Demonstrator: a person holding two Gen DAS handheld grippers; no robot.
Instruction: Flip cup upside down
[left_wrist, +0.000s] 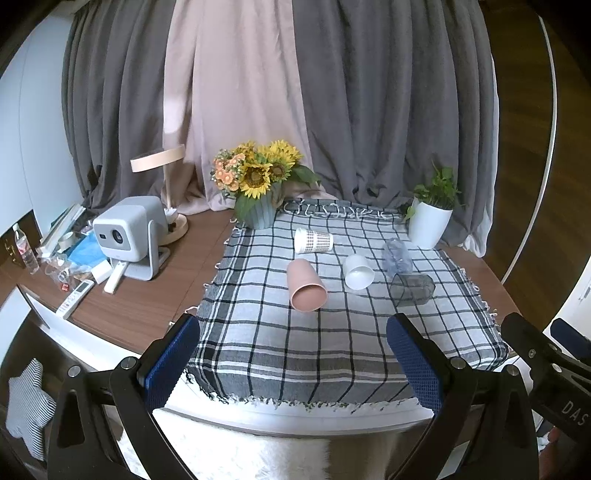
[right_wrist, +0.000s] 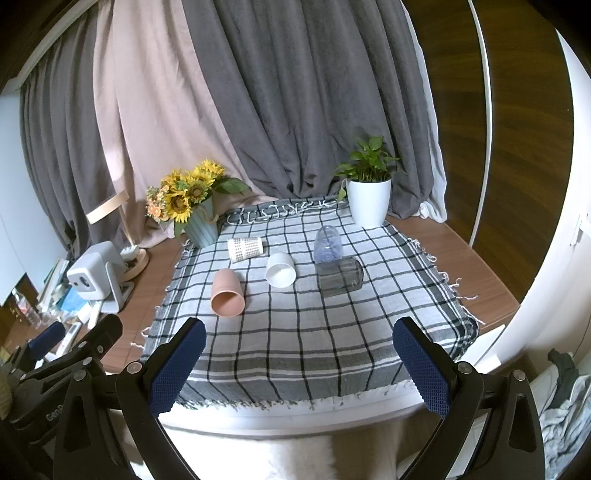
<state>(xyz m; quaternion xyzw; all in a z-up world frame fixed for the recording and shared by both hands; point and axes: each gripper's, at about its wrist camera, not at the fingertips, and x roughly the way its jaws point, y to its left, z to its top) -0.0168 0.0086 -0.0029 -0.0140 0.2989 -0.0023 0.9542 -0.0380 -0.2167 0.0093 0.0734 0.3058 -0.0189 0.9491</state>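
Note:
Several cups lie on their sides on the checked cloth (left_wrist: 295, 347) (right_wrist: 295, 332): a pink cup (left_wrist: 306, 284) (right_wrist: 227, 292), a white cup (left_wrist: 357, 271) (right_wrist: 280, 269), a patterned paper cup (left_wrist: 313, 240) (right_wrist: 245, 248), a clear bluish cup (left_wrist: 396, 256) (right_wrist: 328, 244) and a dark glass (left_wrist: 412, 290) (right_wrist: 340, 281). My left gripper (left_wrist: 293, 363) is open and empty, held back over the table's near edge. My right gripper (right_wrist: 299, 367) is open and empty too, also near the front edge. Both are well short of the cups.
A sunflower vase (left_wrist: 260, 184) (right_wrist: 199, 206) and a white potted plant (left_wrist: 430, 218) (right_wrist: 369, 195) stand at the cloth's back corners. A projector (left_wrist: 129, 236) (right_wrist: 98, 273), a lamp (left_wrist: 166, 184), remotes and clutter fill the table's left side. Curtains hang behind.

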